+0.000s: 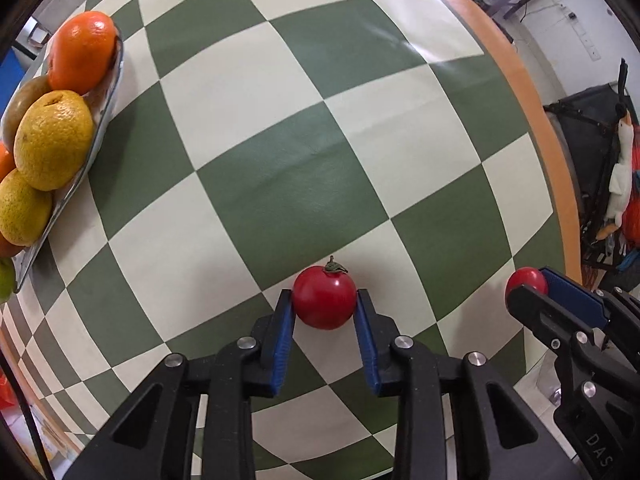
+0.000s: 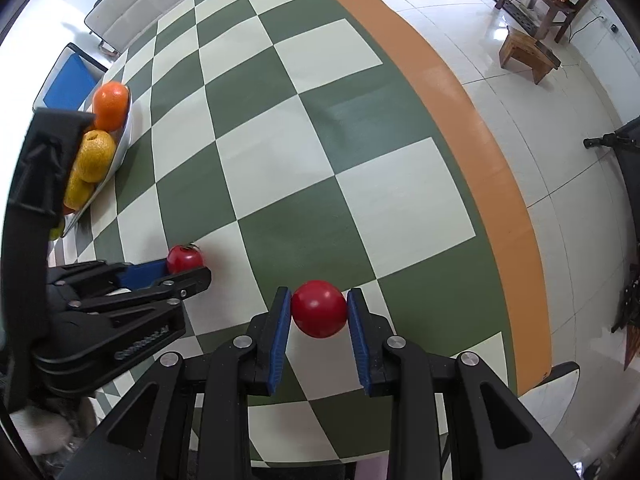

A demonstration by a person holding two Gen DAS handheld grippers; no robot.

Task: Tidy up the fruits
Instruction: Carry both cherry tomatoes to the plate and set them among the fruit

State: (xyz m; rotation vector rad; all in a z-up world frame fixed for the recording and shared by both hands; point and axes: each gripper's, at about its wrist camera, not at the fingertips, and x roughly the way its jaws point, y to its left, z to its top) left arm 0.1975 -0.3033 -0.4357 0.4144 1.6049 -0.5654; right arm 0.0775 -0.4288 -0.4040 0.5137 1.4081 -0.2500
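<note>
A round red fruit with a green stem [image 1: 324,298] is clamped between the blue pads of the left gripper [image 1: 325,308], over the green and cream checkered tablecloth [image 1: 280,168]. A smooth red ball-shaped fruit [image 2: 319,309] is gripped between the blue pads of the right gripper [image 2: 319,312]. Farther off, to the left, a pale oval dish [image 1: 102,116] is seen holding an orange [image 1: 82,52] and yellow citrus fruits [image 1: 54,140], well apart from both grippers

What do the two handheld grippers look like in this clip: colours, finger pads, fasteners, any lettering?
The left gripper and the right gripper share one build: black plastic bodies with triangular cut-outs, round silver fasteners at the joints, and two fingers lined with ribbed blue pads. Each body carries embossed lettering, only partly legible. No cables or sleeves show.
</note>
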